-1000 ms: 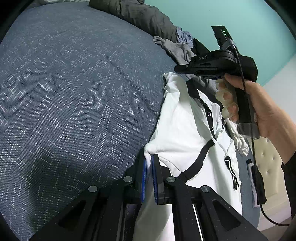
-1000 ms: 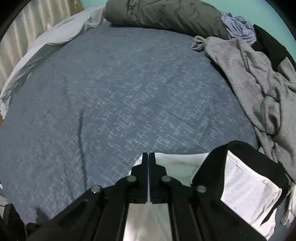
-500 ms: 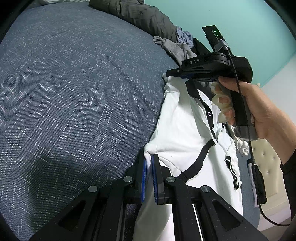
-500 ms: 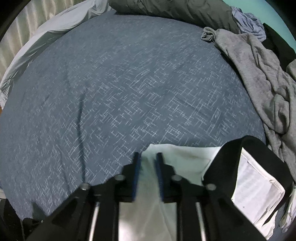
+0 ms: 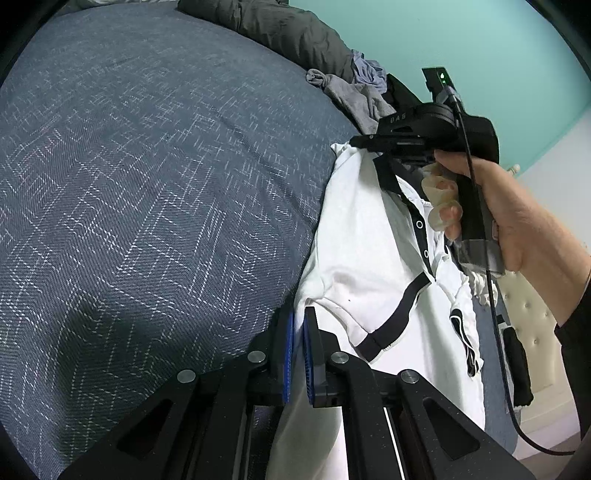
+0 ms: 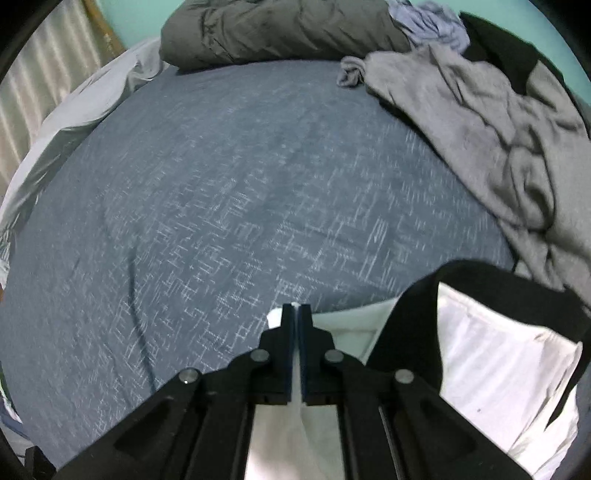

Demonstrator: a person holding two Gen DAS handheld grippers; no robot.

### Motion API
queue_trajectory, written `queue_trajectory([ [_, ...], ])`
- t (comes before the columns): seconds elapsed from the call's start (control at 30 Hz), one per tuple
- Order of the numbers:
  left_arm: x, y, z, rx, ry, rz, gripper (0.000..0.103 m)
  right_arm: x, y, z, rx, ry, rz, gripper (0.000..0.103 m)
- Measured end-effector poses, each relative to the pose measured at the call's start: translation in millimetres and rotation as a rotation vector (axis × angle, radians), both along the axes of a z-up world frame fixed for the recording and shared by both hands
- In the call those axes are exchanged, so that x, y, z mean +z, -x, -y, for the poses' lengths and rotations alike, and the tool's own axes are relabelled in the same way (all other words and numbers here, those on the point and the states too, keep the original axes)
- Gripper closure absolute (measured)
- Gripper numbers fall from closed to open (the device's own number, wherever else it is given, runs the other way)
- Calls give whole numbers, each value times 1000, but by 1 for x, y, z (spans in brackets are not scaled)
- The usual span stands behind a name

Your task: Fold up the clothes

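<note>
Left wrist view: the left tongs (image 5: 298, 328) pinch the white shirt (image 5: 364, 258) at lower centre; the right tongs (image 6: 296, 314) clamp its shoulder. Beyond, the bed (image 5: 147, 166) in blue patterned sheet fills the left, clothes (image 6: 472, 122) piled upper right, then a teal wall (image 5: 480, 44).

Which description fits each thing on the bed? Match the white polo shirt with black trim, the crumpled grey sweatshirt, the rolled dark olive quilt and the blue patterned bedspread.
Things:
1. white polo shirt with black trim
2. crumpled grey sweatshirt
3. rolled dark olive quilt
4. blue patterned bedspread

Descriptions:
A. spread flat under everything
B. pinched by both grippers
C. bundled along the far edge
D. heaped loose at the right

Pairs: 1-B, 2-D, 3-C, 4-A
</note>
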State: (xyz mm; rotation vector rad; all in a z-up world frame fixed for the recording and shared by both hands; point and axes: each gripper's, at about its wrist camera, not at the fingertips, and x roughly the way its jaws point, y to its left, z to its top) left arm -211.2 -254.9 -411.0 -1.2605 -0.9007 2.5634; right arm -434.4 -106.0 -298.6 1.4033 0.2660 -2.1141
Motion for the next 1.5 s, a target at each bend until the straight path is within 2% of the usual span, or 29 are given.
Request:
queue_trajectory([
  [0.13, 3, 0, 4, 3, -1, -1, 98, -1, 5, -7, -25, 107, 85, 100],
  [0.33, 4, 0, 1, 6, 0, 1, 98, 15, 2, -12, -17, 145, 12, 93],
  [0.4, 4, 0, 1, 8, -2, 1, 98, 25, -3, -33, -10, 162, -5, 92],
  [0.5, 5, -2, 2, 9, -4, -1, 98, 13, -3, -29, 23, 182, -2, 90],
  [0.67, 6, -4, 3, 13, -3, -1, 98, -2, -17, -13, 73, 156, -2, 89],
  [0.97, 10, -13, 8, 31, -16, -8, 95, -13, -79, -65, 89, 212, 18, 89],
  [1.1, 19, -16, 17, 61, -1, -44, 95, -23, -109, -72, 122, 185, 5, 89],
  [1.33, 20, -19, 22, 65, 9, -32, 95, -50, -143, -66, 158, 79, -18, 89],
  [1.5, 24, -25, 26, 71, 17, -35, 95, -32, -164, -68, 124, 176, -59, 89],
])
